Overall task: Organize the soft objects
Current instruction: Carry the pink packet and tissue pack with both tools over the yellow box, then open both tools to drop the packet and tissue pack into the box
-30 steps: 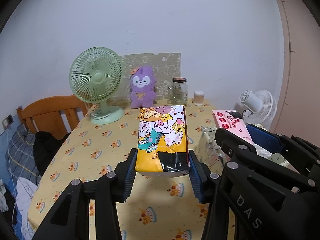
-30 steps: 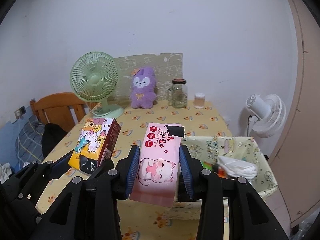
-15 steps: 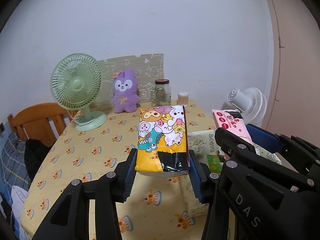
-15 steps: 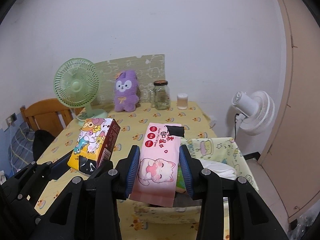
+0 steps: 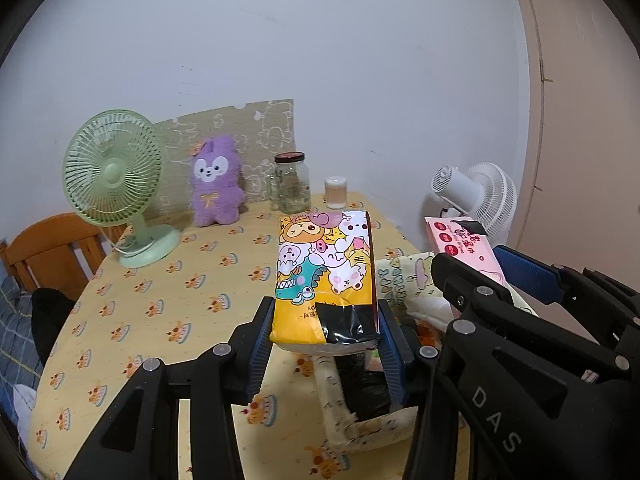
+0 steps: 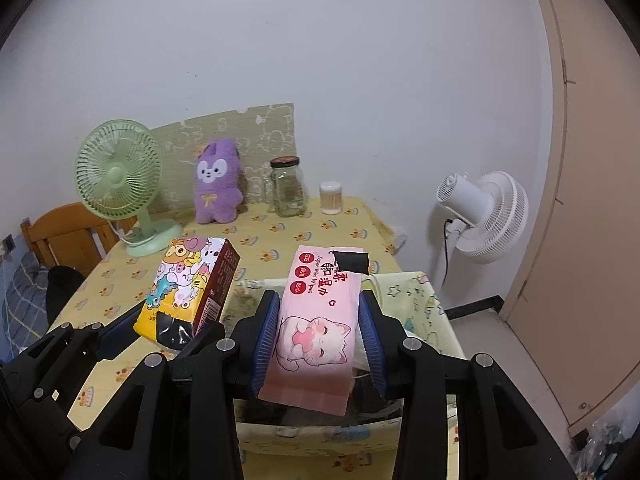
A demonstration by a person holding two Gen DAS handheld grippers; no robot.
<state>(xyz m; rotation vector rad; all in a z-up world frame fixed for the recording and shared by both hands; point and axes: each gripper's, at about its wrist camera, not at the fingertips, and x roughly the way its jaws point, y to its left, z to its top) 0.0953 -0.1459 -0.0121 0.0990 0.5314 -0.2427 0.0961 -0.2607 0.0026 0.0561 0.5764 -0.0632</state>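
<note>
My left gripper [image 5: 326, 324] is shut on a yellow cartoon tissue pack [image 5: 325, 272], held in the air over the near left edge of a pale patterned fabric basket [image 5: 368, 426]. My right gripper [image 6: 318, 328] is shut on a pink wet-wipes pack [image 6: 318, 320] with a cat print, held above the same basket [image 6: 424, 300]. The tissue pack also shows in the right wrist view [image 6: 188, 284], to the left of the wipes. The wipes show in the left wrist view [image 5: 464, 244]. White cloth [image 5: 430, 306] lies in the basket. A purple plush bunny [image 5: 216, 184] stands at the table's back.
A green desk fan [image 5: 116, 184] stands at the back left of the yellow table [image 5: 160, 300]. A glass jar [image 5: 290, 184] and a small cup [image 5: 335, 194] stand by the wall. A white floor fan [image 6: 480, 212] stands to the right. A wooden chair [image 5: 48, 248] is at the left.
Both grippers have moved to the right with their packs, from over the table to over the basket. The basket now lies right under them. Both grips are unchanged.
</note>
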